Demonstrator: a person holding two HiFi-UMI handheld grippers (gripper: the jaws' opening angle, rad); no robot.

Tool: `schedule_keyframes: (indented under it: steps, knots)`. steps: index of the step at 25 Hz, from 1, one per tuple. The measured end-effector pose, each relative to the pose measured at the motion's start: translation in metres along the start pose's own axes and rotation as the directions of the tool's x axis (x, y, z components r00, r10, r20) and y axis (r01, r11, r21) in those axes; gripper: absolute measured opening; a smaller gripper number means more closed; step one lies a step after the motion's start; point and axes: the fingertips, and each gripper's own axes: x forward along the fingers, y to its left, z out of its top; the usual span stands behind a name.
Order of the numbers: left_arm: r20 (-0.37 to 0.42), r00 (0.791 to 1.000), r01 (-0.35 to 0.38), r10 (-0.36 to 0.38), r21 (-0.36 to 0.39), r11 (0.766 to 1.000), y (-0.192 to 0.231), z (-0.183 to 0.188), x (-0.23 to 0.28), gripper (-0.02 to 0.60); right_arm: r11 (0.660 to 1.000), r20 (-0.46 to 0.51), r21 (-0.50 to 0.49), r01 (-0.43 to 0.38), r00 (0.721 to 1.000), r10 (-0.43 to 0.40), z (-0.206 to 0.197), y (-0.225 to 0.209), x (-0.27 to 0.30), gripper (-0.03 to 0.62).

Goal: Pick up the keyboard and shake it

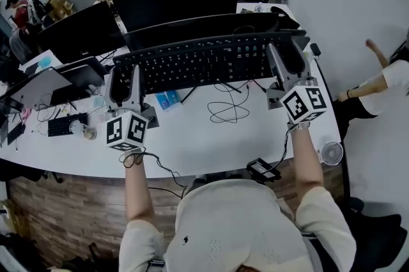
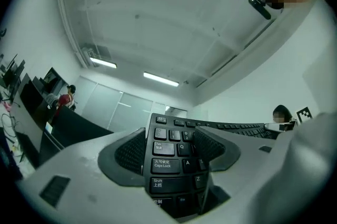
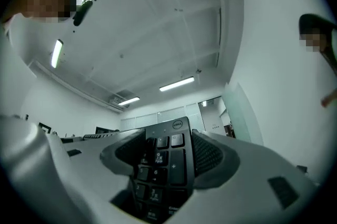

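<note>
A long black keyboard hangs in the air above the white desk, held level at both ends. My left gripper is shut on its left end, where the Tab and Caps Lock keys show between the jaws. My right gripper is shut on the right end, clamping the number pad below the round logo. Both gripper views tilt up toward the ceiling.
Two dark monitors stand just behind the keyboard. Loose black cables lie on the desk beneath it. A small blue pack sits under the left end. A laptop and clutter fill the desk's left part. A person's arm reaches in at the right.
</note>
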Motion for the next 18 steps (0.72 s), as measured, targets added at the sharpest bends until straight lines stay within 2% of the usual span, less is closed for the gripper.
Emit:
schedule_keyframes:
  steps: [3,8,10,13,18]
  knots:
    - [-0.027,1.0,-0.012,0.012,0.006,1.0,0.006,-0.014,0.001,0.281,1.0,-0.043,0.019,0.013,0.999,-0.012,-0.02,-0.003,0.003,0.262]
    - [-0.007,1.0,0.001,0.0,0.032,0.999,0.006,-0.011,0.002,0.281,0.999,-0.013,0.04,0.016,1.0,-0.016,-0.027,-0.005,-0.001,0.262]
    - [-0.039,0.999,-0.008,0.009,0.026,1.0,0.007,-0.021,0.004,0.281,0.998,-0.043,0.048,0.03,0.999,-0.028,-0.037,-0.01,0.0,0.262]
    - [-0.115,0.993,-0.025,0.025,0.002,1.0,0.008,-0.056,0.003,0.281,0.997,-0.116,0.06,0.051,0.992,-0.044,-0.064,-0.022,-0.003,0.262]
    - [-0.244,0.968,-0.064,0.053,-0.038,0.997,0.013,-0.118,-0.01,0.281,0.993,-0.25,0.077,0.091,0.966,-0.069,-0.118,-0.037,-0.017,0.262]
